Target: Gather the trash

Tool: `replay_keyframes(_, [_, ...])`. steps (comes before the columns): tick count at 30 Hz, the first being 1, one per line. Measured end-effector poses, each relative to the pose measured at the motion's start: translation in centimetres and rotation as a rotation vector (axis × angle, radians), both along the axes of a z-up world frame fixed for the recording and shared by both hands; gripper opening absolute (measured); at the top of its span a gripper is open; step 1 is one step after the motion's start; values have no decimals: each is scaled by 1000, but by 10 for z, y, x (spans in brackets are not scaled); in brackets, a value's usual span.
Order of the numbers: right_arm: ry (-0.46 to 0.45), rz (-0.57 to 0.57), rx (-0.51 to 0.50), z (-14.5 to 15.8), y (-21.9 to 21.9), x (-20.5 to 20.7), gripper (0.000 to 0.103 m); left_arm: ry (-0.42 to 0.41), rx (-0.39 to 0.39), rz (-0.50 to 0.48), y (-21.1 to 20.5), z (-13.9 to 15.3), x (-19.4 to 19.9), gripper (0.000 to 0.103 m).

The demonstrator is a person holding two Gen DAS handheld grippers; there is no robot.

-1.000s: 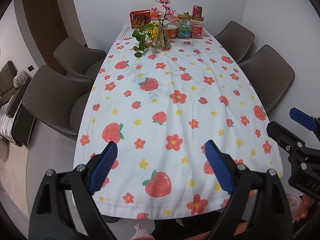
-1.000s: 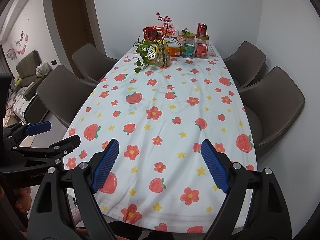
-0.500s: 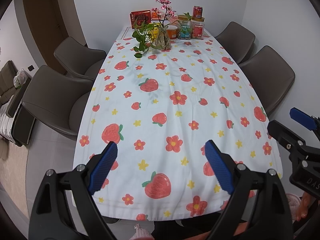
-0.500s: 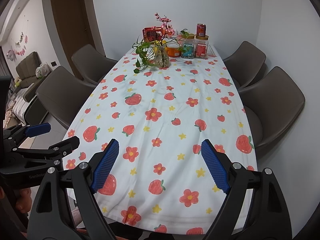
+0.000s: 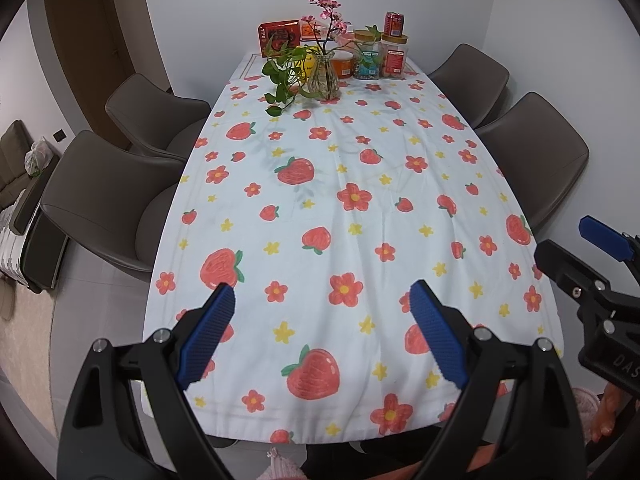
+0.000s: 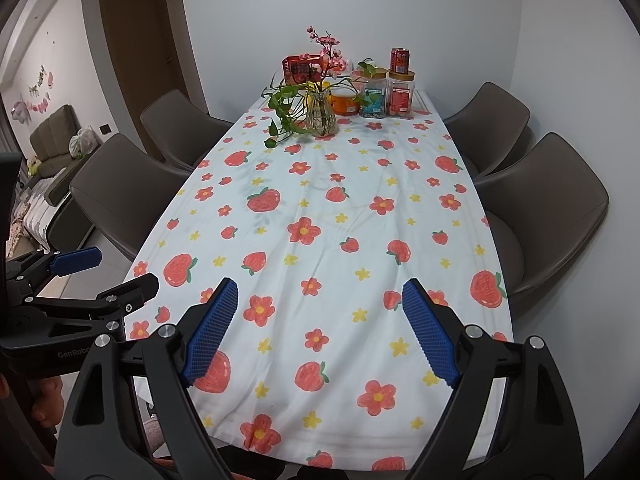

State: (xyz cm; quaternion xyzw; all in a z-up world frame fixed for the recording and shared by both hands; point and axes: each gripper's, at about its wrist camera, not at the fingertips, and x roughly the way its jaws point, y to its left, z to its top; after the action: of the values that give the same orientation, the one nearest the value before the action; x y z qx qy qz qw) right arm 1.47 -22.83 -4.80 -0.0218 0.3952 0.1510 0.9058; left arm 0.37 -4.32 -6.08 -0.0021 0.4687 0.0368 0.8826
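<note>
Down the long dining table (image 5: 340, 216), draped in a white cloth printed with red strawberries and flowers, looking toward a plain white wall, with brown padded chairs (image 5: 108, 196) tucked in along both sides. Hovering side by side over the near end: the left gripper (image 5: 320, 292) and the right gripper (image 6: 320, 286), each with its blue-padded jaws spread wide and nothing between them. Finding no scrap or wrapper on the near or middle stretch of cloth. Everything is clustered at the far end, well apart from both sets of jaws. Picking out there, as the likeliest piece of trash, the red metal drink can (image 6: 400, 60), standing upright on the gold lid of a clear plastic jar (image 6: 401, 94) with its long axis vertical, though only guessing, since nothing shows whether it is empty. Placing it straight ahead and a little right of the table's centre line, beyond the clear glass vase of green trailing leaves and pink blossom (image 5: 324, 76), with a red cardboard box (image 5: 280, 38) and an orange tub (image 5: 344, 66) to its left. Judging the right gripper the nearer by a small margin, so probably reaching forward along the right side and closing on the can from the side, across its width.
</note>
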Motion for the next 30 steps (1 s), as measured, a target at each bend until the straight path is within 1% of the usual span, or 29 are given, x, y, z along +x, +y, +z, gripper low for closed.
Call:
replay_keyframes(12, [1, 2, 2, 0, -1, 2, 81, 0, -4, -2, 2, 0, -1, 89])
replay_keyframes(18, [-1, -1, 3, 0, -4, 3, 83, -3, -4, -8, -9, 3, 1, 89])
replay_keyframes(27, [-1, -1, 3, 0, -3, 2, 83, -5, -8, -9, -2, 2, 0, 89])
replay_keyframes(30, [-3, -1, 1, 1, -3, 2, 83, -10, -11, -13, -13, 6, 4, 89])
